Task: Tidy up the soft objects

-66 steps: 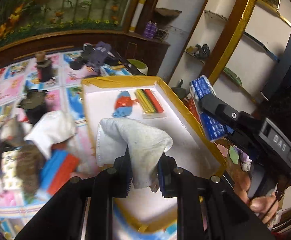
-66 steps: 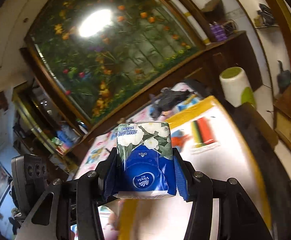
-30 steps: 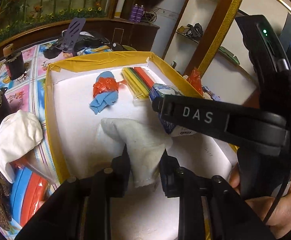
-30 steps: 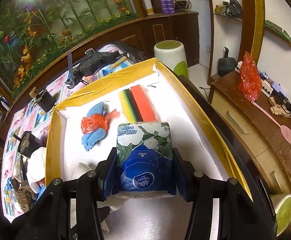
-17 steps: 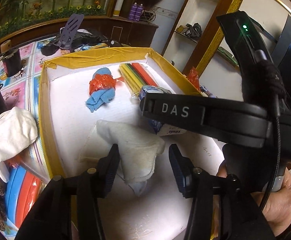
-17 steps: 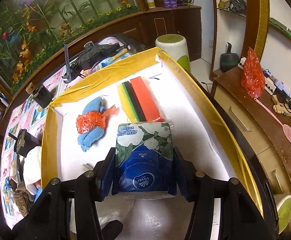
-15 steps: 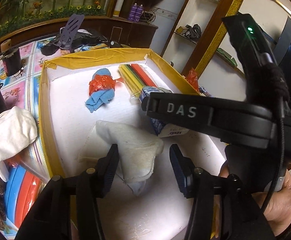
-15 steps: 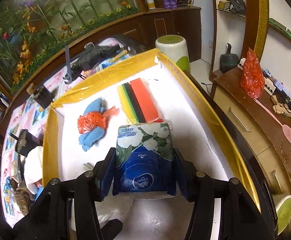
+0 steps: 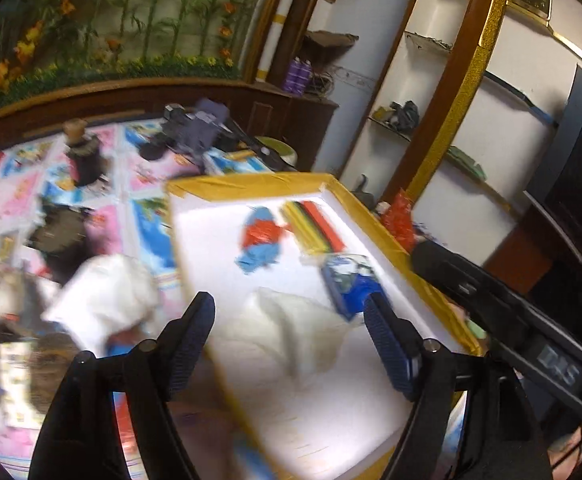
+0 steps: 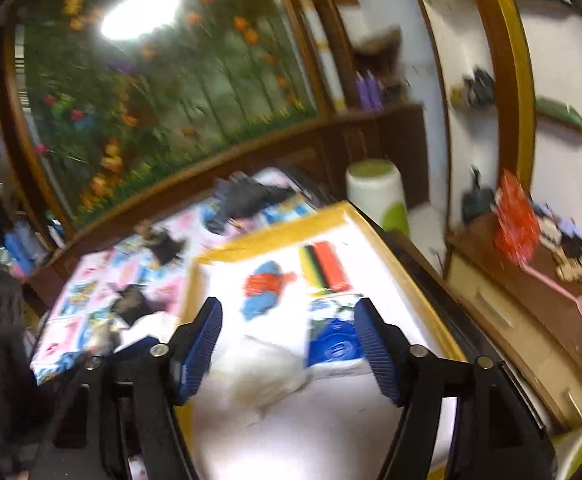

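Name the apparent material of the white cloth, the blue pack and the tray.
White cloth: soft woven fabric, matte, crumpled in folds. Blue pack: likely glossy plastic film over tissues; printed, squashy shape. Tray: probably white foam board, matte, edged in yellow tape.

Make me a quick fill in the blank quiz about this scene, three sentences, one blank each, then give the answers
1. Both the left gripper and the right gripper have their jaws ____.
2. The white cloth and the blue tissue pack lie inside the white tray with the ____ rim.
3. In the right wrist view, the tissue pack lies to the ____ of the white cloth.

Answers: open; yellow; right
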Demonstrator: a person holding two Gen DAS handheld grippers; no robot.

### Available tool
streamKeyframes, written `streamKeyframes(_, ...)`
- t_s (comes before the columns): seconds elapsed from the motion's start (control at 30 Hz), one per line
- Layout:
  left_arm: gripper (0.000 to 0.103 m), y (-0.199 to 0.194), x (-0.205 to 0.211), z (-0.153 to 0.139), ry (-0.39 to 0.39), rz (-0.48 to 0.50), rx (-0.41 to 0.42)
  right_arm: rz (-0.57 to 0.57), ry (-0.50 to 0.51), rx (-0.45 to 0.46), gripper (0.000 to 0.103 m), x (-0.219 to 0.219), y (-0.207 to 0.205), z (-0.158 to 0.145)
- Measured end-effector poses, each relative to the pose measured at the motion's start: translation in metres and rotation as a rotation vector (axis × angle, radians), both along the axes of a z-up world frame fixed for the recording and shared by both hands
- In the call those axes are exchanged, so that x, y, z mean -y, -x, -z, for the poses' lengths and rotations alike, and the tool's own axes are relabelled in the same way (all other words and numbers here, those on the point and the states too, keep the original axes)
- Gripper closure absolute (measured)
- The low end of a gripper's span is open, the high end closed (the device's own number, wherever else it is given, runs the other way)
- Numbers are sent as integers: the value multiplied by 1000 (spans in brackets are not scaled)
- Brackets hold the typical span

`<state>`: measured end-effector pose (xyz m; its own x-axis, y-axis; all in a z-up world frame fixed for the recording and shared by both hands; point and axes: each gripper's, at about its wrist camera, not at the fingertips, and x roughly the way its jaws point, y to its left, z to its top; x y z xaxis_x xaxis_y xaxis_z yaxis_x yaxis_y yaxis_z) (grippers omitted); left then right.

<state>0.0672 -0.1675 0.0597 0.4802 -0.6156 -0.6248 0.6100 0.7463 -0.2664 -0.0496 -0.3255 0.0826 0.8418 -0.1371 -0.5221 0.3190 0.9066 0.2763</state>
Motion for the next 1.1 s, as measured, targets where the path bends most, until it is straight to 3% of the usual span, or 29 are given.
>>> streamKeyframes(0.13,27,0,-67,-15,-21,-80,67,-116,-14,101,25,-37,20,-6)
streamKeyframes(0.23,27,-8,-139,-13,-43,-174,81,-294,-63,155,18,-81,19,-1)
streamKeyframes(0.4,26,-26,-234,11,-20,-254,-45,-543,45,74,18,-181,-17,28)
streamKeyframes(0.5,26,-32,-267,30,5,-317,-112,-606,0,16,17,-200,-37,50)
streamKeyframes(0.6,26,-38,-273,43,4,-327,-167,-606,-3,21,17,-205,-41,53)
streamKeyframes(0.97,21,-37,-241,60,-144,-297,-92,-518,-97,29,17,-176,-41,56)
streamKeyframes(1.07,21,-45,-231,72,-162,-280,-130,-502,-108,33,17,-172,-41,54)
streamKeyframes(1.1,26,-47,-227,76,-177,-280,-138,-500,-115,30,17,-172,-42,54)
